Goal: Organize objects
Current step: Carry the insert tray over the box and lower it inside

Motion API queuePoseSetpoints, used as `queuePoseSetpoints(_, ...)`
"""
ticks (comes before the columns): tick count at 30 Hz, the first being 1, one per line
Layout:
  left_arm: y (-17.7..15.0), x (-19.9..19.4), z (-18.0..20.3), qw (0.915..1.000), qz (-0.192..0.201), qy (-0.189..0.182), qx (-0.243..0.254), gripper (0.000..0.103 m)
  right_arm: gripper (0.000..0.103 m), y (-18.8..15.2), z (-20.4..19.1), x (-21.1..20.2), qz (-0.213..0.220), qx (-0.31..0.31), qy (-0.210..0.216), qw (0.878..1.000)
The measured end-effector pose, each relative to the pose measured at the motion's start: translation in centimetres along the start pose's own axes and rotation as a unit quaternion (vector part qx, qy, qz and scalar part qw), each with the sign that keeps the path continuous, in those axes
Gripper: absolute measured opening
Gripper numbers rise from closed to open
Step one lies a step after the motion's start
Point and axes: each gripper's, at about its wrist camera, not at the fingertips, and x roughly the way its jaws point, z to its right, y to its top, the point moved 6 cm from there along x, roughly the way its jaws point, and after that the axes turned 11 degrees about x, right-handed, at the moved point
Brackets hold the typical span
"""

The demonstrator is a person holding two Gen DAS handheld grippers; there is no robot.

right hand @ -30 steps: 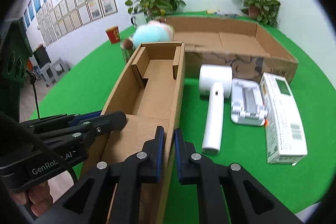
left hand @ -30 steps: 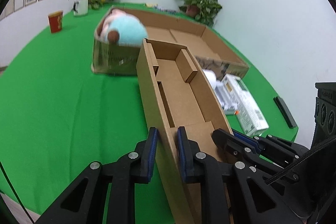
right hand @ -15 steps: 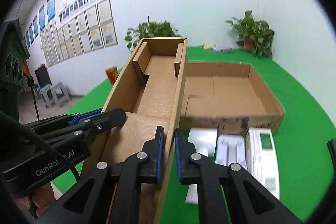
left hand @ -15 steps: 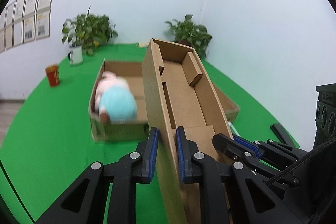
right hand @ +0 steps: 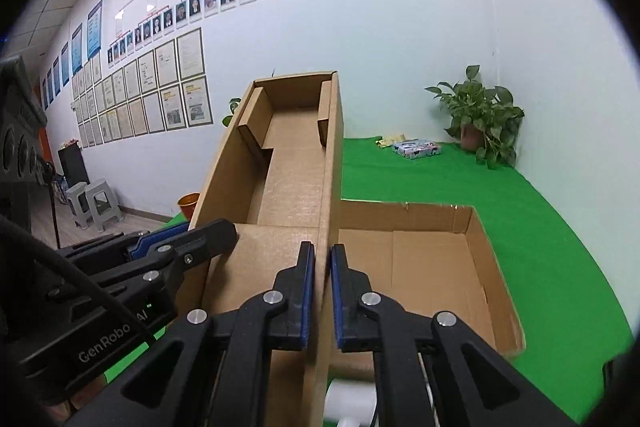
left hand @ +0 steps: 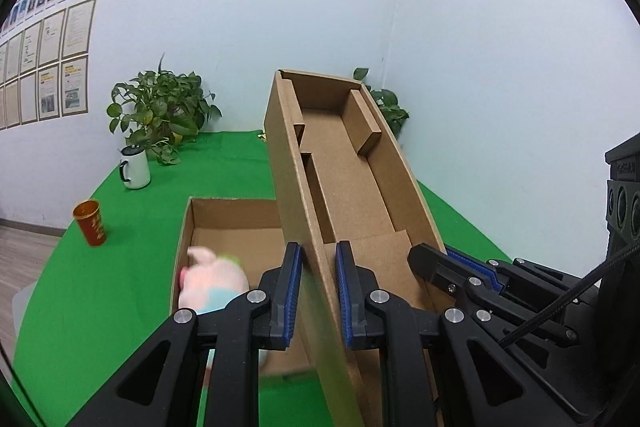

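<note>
Both grippers are carrying the narrow box [left hand: 352, 187] in the air, tilted up, above the big open box [right hand: 424, 255]. The left gripper [left hand: 316, 291] is clamping its fingers on the left wall of the narrow box and the right gripper [right hand: 320, 291] is clamping on the right wall, probably to keep this long box steady. A soft toy [left hand: 212, 283] is lying inside the big box, which is sitting on the green desk [right hand: 552, 227]. Beyond the big box, plants [right hand: 480, 115] are standing against white walls with framed papers [right hand: 160, 87].
</note>
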Motion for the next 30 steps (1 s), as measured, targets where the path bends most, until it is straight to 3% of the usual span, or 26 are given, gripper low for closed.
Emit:
queuePoseSetpoints(4, 2.1, 5.7, -1.5, 0.9989, -0.046, 0.001, 0.002, 0.014, 0.007, 1.5, 1.8, 4.7, -0.040, 0.011, -0.005, 0.999)
queuePoseSetpoints(8, 1.6, 10.8, -2.2, 0.9955, -0.095, 0.000, -0.007, 0.014, 0.007, 0.4, 3.4, 9.1, -0.084, 0.023, -0.009, 0.996)
queuePoseSetpoints(17, -4.1, 18.3, -3.6, 0.9852, -0.170, 0.016, -0.006, 0.014, 0.006, -4.2, 5.2, 15.1, -0.148, 0.051, -0.008, 0.988)
queuePoseSetpoints(23, -7.3, 22.2, -5.0, 0.9770, -0.211, 0.032, 0.007, 0.012, 0.006, -5.1, 5.8, 16.9, -0.167, 0.068, -0.012, 0.984)
queuePoseSetpoints(30, -10.6, 24.0, -6.4, 0.9680, -0.249, 0.032, 0.009, 0.013, 0.007, -7.2, 6.3, 18.7, -0.217, 0.086, -0.008, 0.972)
